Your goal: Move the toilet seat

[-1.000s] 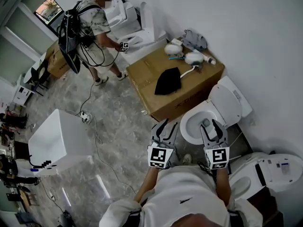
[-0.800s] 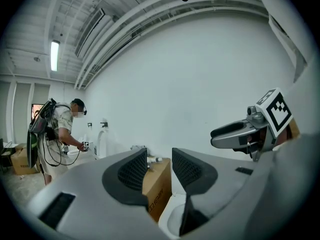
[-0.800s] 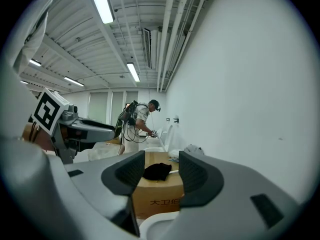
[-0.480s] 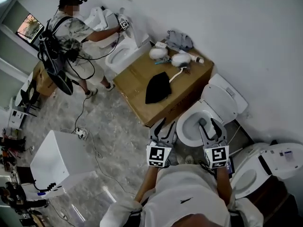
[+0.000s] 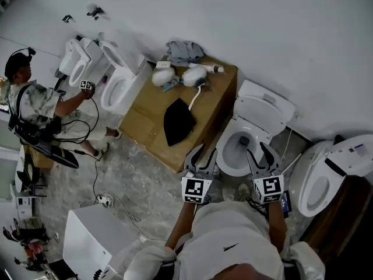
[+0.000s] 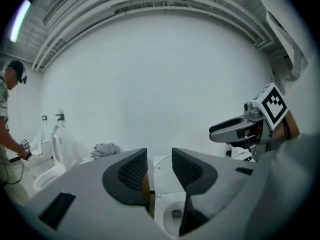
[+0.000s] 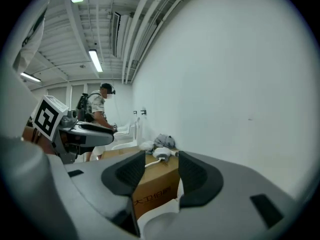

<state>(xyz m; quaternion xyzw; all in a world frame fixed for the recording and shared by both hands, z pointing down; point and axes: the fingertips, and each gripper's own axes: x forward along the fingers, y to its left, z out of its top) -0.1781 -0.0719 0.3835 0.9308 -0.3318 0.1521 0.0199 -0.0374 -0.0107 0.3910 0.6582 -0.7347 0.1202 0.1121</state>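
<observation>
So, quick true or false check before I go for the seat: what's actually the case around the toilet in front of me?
1. The lid of the toilet ahead stands raised. True.
2. The left gripper is clamped on the toilet's rim. False: nothing is between its fingers, and in the head view it sits short of the bowl.
3. A black cloth lies on the cardboard box. True.
4. The box stands on the right of that toilet. False: in the head view it is on the toilet's left.
5. Nobody else is in the room. False: another person stands at the far left by other toilets.
</observation>
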